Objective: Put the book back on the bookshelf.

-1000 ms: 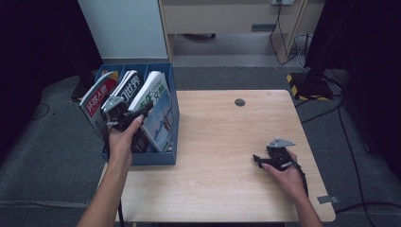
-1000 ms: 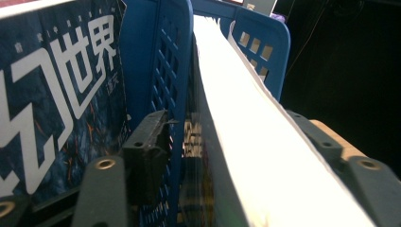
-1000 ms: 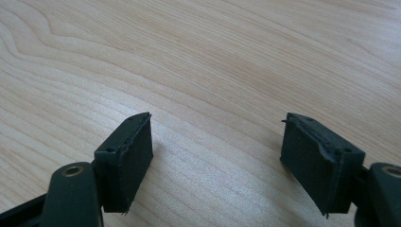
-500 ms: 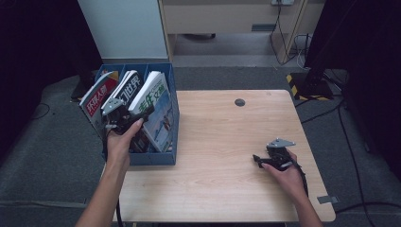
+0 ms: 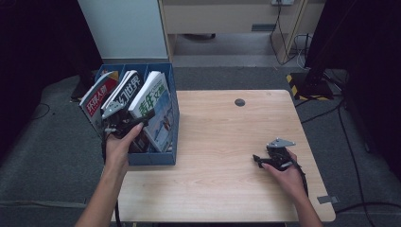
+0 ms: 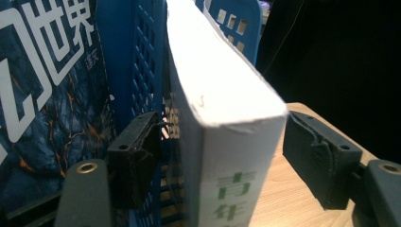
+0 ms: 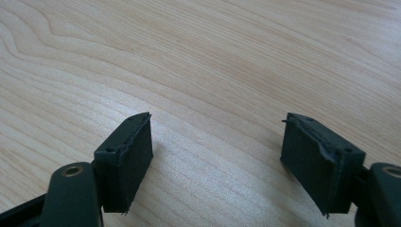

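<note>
the left gripper (image 5: 124,124) is up at the blue file box (image 5: 166,75) that sits at the left end of the counter (image 5: 222,142), and its jaws straddle the near edge of the white magazine (image 5: 152,106) with green characters, which stands tilted in the rightmost compartment. in the left gripper view the magazine (image 6: 215,109) runs up between the two jaws; there is a gap between its white edge and the jaw at the right of that view, and the other jaw sits close to its far face, where i cannot tell whether it touches. these jaws have just been opening, with the magazine between them. two more magazines stand in the box: a dark one (image 5: 124,90) with large white characters in the middle compartment, and a red and white one (image 5: 97,94) in the leftmost. the right gripper (image 5: 269,160) rests low over the bare wood near the counter's right front, well apart from the box, and in the right gripper view its jaws stand wide apart with nothing between them above the wood grain.
</note>
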Tool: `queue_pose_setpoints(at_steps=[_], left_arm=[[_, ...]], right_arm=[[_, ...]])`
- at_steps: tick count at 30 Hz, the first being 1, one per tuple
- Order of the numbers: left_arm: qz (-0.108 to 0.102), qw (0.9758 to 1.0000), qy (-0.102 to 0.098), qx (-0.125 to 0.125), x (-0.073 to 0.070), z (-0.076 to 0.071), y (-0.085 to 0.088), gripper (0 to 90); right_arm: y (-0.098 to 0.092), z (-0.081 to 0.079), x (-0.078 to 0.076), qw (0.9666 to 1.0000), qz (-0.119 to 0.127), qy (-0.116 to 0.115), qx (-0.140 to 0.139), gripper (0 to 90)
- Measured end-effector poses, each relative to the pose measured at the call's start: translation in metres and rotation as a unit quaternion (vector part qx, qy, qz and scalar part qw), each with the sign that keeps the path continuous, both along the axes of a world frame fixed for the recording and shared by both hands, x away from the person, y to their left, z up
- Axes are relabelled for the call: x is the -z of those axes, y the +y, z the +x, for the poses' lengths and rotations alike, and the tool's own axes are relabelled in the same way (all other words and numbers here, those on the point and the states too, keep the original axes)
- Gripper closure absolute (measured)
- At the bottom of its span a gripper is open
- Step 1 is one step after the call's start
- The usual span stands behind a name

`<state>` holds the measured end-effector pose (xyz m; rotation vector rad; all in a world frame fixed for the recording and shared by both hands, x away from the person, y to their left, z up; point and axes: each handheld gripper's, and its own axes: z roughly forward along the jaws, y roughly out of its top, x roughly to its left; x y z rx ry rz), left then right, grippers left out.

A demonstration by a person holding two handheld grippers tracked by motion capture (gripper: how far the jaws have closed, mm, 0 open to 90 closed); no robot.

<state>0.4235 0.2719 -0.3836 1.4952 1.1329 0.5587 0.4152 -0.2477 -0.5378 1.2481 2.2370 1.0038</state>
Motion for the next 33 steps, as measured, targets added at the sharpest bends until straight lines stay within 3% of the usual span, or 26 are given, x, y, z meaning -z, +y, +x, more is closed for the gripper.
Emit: queue_pose_setpoints(at_steps=[33], left_arm=[[0.001,0.9999,0.007,0.014,0.002,-0.011,-0.001,21.2]], right_arm=[[0.000,0.000,0.000,1.0000,0.001,0.001,0.000,25.3]])
